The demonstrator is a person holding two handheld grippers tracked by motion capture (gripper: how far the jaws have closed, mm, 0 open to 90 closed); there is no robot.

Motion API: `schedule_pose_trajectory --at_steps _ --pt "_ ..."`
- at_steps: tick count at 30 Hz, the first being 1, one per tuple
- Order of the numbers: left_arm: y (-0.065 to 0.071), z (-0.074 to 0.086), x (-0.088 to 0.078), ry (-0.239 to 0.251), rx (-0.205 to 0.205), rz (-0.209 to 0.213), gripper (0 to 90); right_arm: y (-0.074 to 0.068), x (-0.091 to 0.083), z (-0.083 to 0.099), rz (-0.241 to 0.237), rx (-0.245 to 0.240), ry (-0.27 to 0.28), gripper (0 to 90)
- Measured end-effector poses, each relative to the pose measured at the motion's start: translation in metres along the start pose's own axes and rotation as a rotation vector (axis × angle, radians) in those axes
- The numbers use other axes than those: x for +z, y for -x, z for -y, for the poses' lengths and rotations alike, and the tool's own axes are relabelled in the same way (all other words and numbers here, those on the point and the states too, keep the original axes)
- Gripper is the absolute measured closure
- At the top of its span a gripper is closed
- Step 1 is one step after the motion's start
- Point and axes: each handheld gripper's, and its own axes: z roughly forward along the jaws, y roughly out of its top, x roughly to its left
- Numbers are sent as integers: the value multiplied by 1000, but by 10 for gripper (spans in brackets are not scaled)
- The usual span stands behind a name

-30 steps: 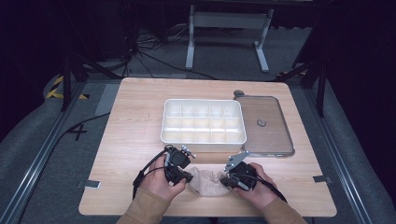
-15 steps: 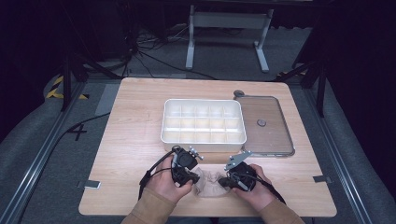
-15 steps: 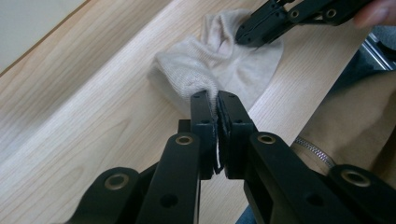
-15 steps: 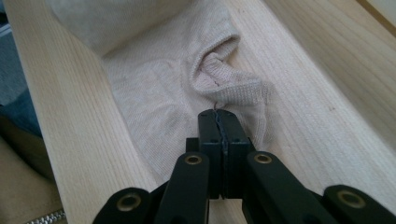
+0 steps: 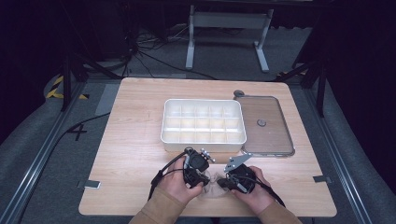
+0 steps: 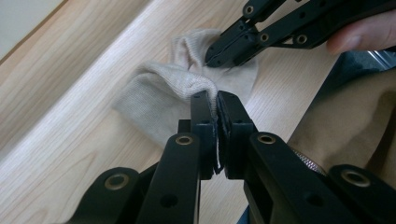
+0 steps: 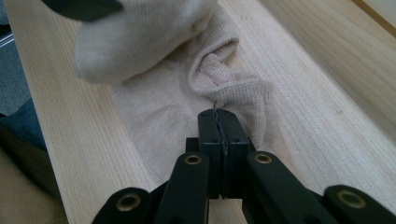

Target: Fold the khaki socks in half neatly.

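Note:
A beige sock (image 5: 213, 187) lies crumpled near the table's front edge, between my two hands. In the left gripper view my left gripper (image 6: 215, 99) is shut on a raised fold of the sock (image 6: 154, 95). The right gripper (image 6: 214, 55) reaches in from the upper right and pinches the far part of the cloth. In the right gripper view my right gripper (image 7: 218, 113) is shut on a pinch of the sock (image 7: 154, 107), which lies flat on the wood. A bunched part of the sock hangs lifted at the top left. From above, the left gripper (image 5: 204, 180) and right gripper (image 5: 222, 183) stand close together.
A white tray (image 5: 202, 140) with several empty compartments stands in the middle of the wooden table (image 5: 126, 154). Its clear lid (image 5: 273, 135) lies flat to its right. The table's front edge runs just below my hands, with a sleeve and lap beyond it.
My left hand has moved right, toward the right gripper, carrying its end of the sock over the rest. The right hand has kept still.

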Motion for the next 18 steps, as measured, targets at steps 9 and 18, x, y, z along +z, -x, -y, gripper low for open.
schedule_pose_trajectory --at_steps 9,18 --pt "0 -4 14 -20 7 14 862 0 0 1 3 4 5 897" --pt "8 -9 15 7 34 33 862 0 0 2 1 10 10 897"
